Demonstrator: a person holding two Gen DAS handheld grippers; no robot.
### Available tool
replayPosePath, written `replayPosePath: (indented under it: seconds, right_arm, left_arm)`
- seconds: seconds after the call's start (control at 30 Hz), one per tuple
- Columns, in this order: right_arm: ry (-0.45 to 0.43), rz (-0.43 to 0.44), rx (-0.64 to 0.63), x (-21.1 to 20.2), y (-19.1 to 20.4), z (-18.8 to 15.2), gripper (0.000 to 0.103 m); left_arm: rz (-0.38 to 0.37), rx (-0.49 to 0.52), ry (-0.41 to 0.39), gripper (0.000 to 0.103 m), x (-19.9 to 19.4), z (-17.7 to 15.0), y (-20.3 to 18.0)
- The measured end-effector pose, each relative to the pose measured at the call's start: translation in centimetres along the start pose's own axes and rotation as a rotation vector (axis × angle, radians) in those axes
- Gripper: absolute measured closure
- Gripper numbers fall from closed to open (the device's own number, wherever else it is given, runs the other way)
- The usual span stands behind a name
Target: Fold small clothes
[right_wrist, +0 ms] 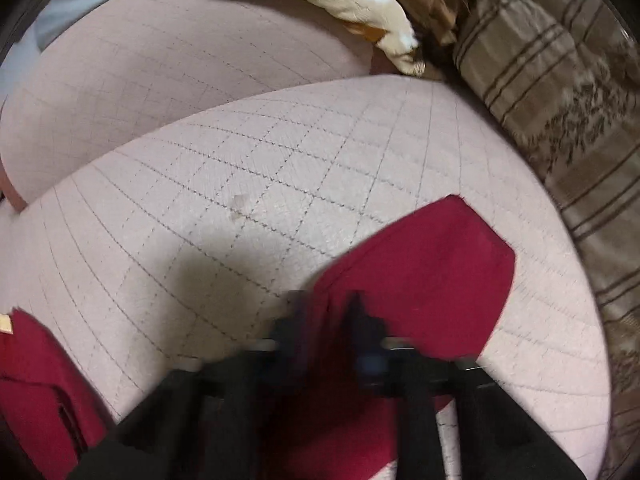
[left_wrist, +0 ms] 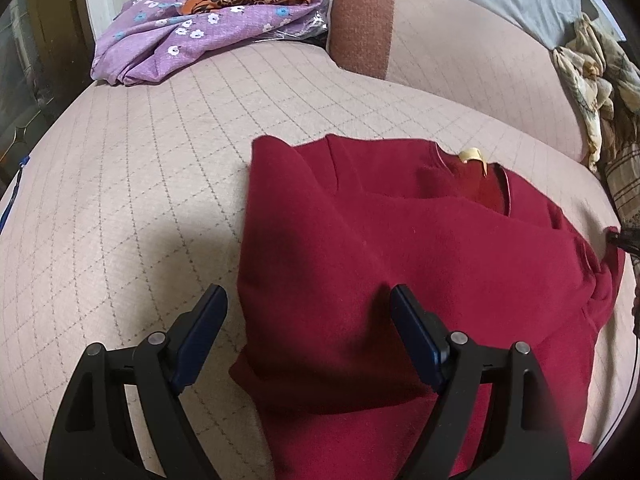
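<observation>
A dark-red knit sweater on the sofa is straddled by the wide-spread left claw; its sleeve is pinched by the right claw.

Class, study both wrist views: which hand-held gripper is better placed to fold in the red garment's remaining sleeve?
Right. The right hand-held gripper looks already shut on the sleeve of the red garment, though that view is blurred. The left hand-held gripper is open, holding nothing, over the folded opposite side.
</observation>
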State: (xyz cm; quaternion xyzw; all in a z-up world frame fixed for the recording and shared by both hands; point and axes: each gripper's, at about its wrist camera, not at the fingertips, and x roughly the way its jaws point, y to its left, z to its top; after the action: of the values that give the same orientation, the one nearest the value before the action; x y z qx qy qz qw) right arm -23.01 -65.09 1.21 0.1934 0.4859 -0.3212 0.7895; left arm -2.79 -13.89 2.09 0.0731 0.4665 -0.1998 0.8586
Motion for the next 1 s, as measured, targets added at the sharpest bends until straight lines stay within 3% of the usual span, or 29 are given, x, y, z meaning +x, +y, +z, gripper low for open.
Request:
replayPosePath:
  seconds: [0.1, 0.27, 0.43, 0.57, 0.63, 0.7, 0.73, 0.77, 0.8, 0.87, 1.0]
  right_arm:
    - [-0.033, 0.078, 0.033, -2.4, -0.7, -0.2, 0.091]
    - [-0.162, 0.364, -0.024, -11.2, 2.0, -0.4, 0.091]
    - [-0.235, 0.639, -0.254, -20.0, 10.1, -3.0, 0.098]
    - [-0.198, 0.775, -0.4, -21.9, 16.2, -6.6, 0.098]
    - [-0.189, 0.732, -0.478, -21.3, 18.9, -8.5, 0.097]
    - [-0.181, 0.688, -0.472, -20.1, 19.7, -9.2, 0.092]
    - [-0.185, 0.652, -0.459, -19.2, 19.4, -8.8, 0.075]
    - [-0.198, 0.596, -0.442, -18.2, 19.2, -8.4, 0.052]
    - [-0.213, 0.528, -0.429, -16.9, 18.8, -7.9, 0.045]
    - [-0.213, 0.428, -0.392, -14.8, 17.6, -6.8, 0.044]
    - [-0.147, 0.452, -0.273, -12.4, 14.6, -4.8, 0.044]
  left_arm:
    - [-0.011, -0.028, -0.016, 0.02, -0.6, 0.2, 0.5]
    - [-0.018, -0.06, -0.047, 0.02, -1.4, 0.6, 1.2]
    - [-0.053, -0.106, -0.075, 0.02, -2.1, 0.8, 2.1]
    - [-0.082, -0.132, -0.1, 0.02, -2.7, 1.1, 2.8]
    - [-0.076, -0.139, -0.097, 0.02, -2.6, 1.1, 3.0]
    - [-0.083, -0.155, -0.092, 0.02, -2.6, 1.1, 3.3]
    - [-0.091, -0.162, -0.09, 0.02, -2.6, 1.2, 3.4]
    - [-0.099, -0.167, -0.089, 0.02, -2.6, 1.2, 3.5]
    - [-0.104, -0.169, -0.089, 0.02, -2.6, 1.3, 3.5]
    - [-0.107, -0.165, -0.092, 0.02, -2.7, 1.3, 3.5]
    - [-0.103, -0.149, -0.08, 0.02, -2.2, 1.3, 3.1]
